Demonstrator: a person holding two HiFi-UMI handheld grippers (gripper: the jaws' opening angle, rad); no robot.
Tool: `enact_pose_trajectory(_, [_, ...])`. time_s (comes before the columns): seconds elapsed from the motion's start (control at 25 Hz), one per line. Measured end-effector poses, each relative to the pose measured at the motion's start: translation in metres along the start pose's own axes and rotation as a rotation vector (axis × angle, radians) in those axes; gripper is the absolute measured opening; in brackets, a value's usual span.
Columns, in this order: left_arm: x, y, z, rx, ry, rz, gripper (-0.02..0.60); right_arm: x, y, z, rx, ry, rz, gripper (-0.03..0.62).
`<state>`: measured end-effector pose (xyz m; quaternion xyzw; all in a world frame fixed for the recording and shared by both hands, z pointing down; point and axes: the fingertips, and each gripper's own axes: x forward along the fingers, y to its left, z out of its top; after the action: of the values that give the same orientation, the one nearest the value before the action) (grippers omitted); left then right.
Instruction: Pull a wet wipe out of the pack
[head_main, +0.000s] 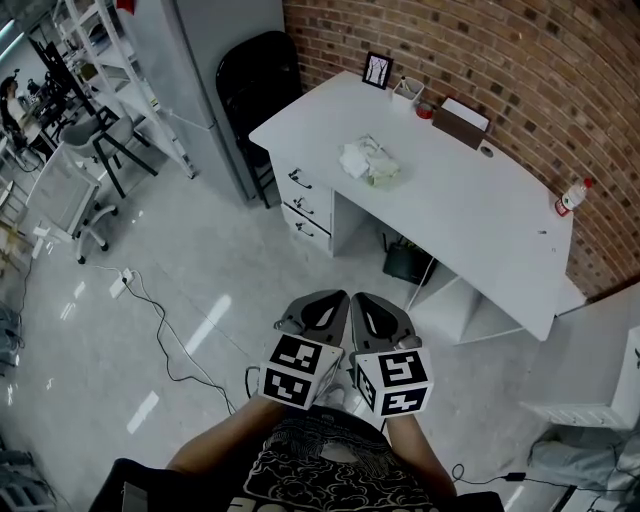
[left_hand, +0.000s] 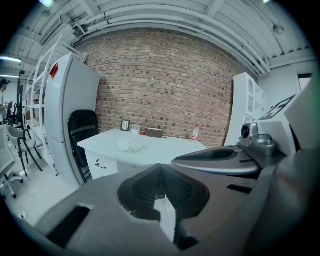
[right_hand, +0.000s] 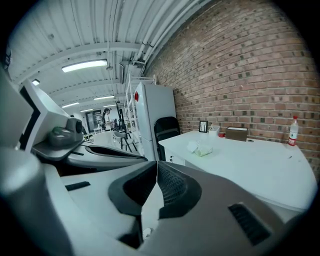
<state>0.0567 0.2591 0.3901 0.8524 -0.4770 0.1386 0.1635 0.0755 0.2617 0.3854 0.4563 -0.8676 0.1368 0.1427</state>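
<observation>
The wet wipe pack (head_main: 381, 170), pale green with a crumpled white wipe (head_main: 355, 158) beside it, lies on the white desk (head_main: 470, 215) far ahead of me. It also shows small in the left gripper view as the pack (left_hand: 129, 146) and in the right gripper view as the pack (right_hand: 201, 148). My left gripper (head_main: 322, 302) and right gripper (head_main: 372, 305) hang side by side close to my body, over the floor and well short of the desk. Both are shut with nothing between the jaws, as seen at the left gripper (left_hand: 161, 168) and the right gripper (right_hand: 156, 168).
A black chair (head_main: 255, 80) and a tall grey cabinet (head_main: 215, 50) stand left of the desk. On the desk's far edge sit a picture frame (head_main: 377, 69), a brown box (head_main: 460, 125) and a bottle (head_main: 570, 197). A cable (head_main: 165, 330) trails across the floor.
</observation>
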Motion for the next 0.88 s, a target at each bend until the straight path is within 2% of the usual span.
enact_pose_trajectory(0.24, [0.023, 0.032, 0.006, -0.025, -0.002, -0.007, 0.012, 0.034, -0.007, 0.007, -0.009, 0.018, -0.017, 0.018])
enact_pose_trajectory(0.88, [0.072, 0.132, 0.042, -0.027, 0.017, -0.073, 0.012, 0.142, -0.013, 0.049, -0.009, 0.061, -0.068, 0.018])
